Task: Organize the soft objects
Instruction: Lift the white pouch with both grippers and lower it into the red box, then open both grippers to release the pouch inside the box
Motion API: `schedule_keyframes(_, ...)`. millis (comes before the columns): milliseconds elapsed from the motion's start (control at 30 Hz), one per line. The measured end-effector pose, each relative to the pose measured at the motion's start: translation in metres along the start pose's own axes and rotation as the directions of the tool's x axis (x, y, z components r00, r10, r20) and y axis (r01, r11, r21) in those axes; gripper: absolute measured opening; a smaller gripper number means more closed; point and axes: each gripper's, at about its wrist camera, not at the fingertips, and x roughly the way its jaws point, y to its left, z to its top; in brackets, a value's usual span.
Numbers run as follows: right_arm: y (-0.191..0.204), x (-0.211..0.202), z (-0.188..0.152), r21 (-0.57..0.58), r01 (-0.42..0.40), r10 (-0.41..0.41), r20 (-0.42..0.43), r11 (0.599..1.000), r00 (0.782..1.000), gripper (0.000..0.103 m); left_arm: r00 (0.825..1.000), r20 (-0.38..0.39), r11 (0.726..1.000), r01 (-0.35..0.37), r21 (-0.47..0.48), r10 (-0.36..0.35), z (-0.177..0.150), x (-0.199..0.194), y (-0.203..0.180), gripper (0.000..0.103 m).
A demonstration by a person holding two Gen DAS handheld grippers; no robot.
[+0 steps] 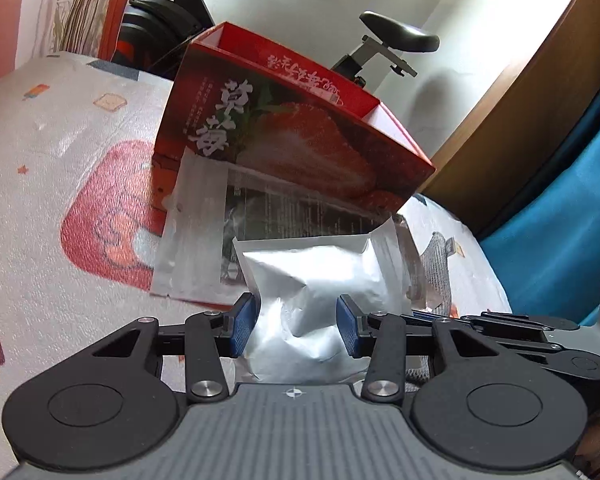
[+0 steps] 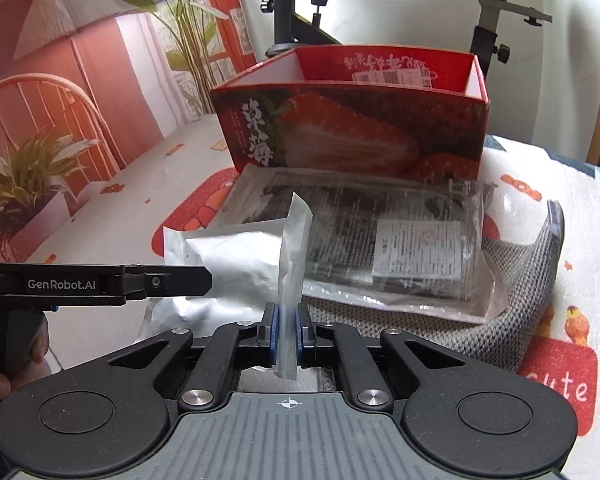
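A silver foil pouch [image 1: 312,280] is held by both grippers above the bed. My left gripper [image 1: 298,326] is shut on the pouch's body, its blue pads [image 1: 244,328] pressing its sides. My right gripper [image 2: 287,334] is shut on the pouch's flat sealed edge [image 2: 294,264]; the pouch's body [image 2: 236,264] lies to its left, with the left gripper's finger [image 2: 164,280] across it. Behind stands an open red strawberry box [image 2: 352,128], also in the left wrist view [image 1: 292,120]. A clear plastic bag with dark contents [image 2: 380,248] lies in front of the box on a grey knitted item [image 2: 500,312].
The bed has a white printed cover [image 2: 560,208] with red patches. An exercise bike [image 2: 496,12] stands behind the box. A wooden panel [image 1: 520,128] and blue fabric [image 1: 560,220] are on the right in the left wrist view. A plant print [image 2: 32,176] lines the left wall.
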Motion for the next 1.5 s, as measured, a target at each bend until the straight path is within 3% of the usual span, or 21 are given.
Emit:
schedule_keyframes(133, 0.008, -0.018, 0.029, -0.029, -0.015, 0.016, 0.062, 0.999, 0.998, 0.008, 0.997, 0.071, 0.996, -0.014, 0.088, 0.008, 0.040, -0.016, -0.018, 0.047)
schedule_keyframes(400, 0.004, -0.034, 0.103, -0.061, -0.008, 0.019, 0.184, 0.998, 0.983, 0.008, 0.985, 0.172, 0.984, -0.035, 0.175, 0.005, 0.117, -0.018, -0.045, 0.047)
schedule_keyframes(633, -0.012, -0.020, 0.169, -0.086, 0.056, -0.032, 0.259, 0.995, 0.965, 0.008, 0.980, 0.198, 0.969, -0.047, 0.243, -0.002, 0.177, 0.026, -0.058, 0.047)
schedule_keyframes(833, -0.033, 0.017, 0.195, -0.099, 0.107, -0.077, 0.275, 0.989, 0.958, 0.008, 0.986, 0.162, 0.959, -0.086, 0.272, 0.043, 0.196, 0.074, -0.053, 0.047)
schedule_keyframes(1067, -0.059, 0.063, 0.201, -0.059, 0.121, -0.106, 0.217, 0.991, 0.970, 0.008, 0.990, 0.102, 0.951, -0.124, 0.284, 0.099, 0.194, 0.112, -0.041, 0.047)
schedule_keyframes(1500, -0.073, 0.089, 0.178, 0.020, 0.130, -0.132, 0.171, 0.991, 0.977, 0.010, 0.984, 0.101, 0.898, -0.174, 0.403, 0.146, 0.188, 0.121, -0.043, 0.047)
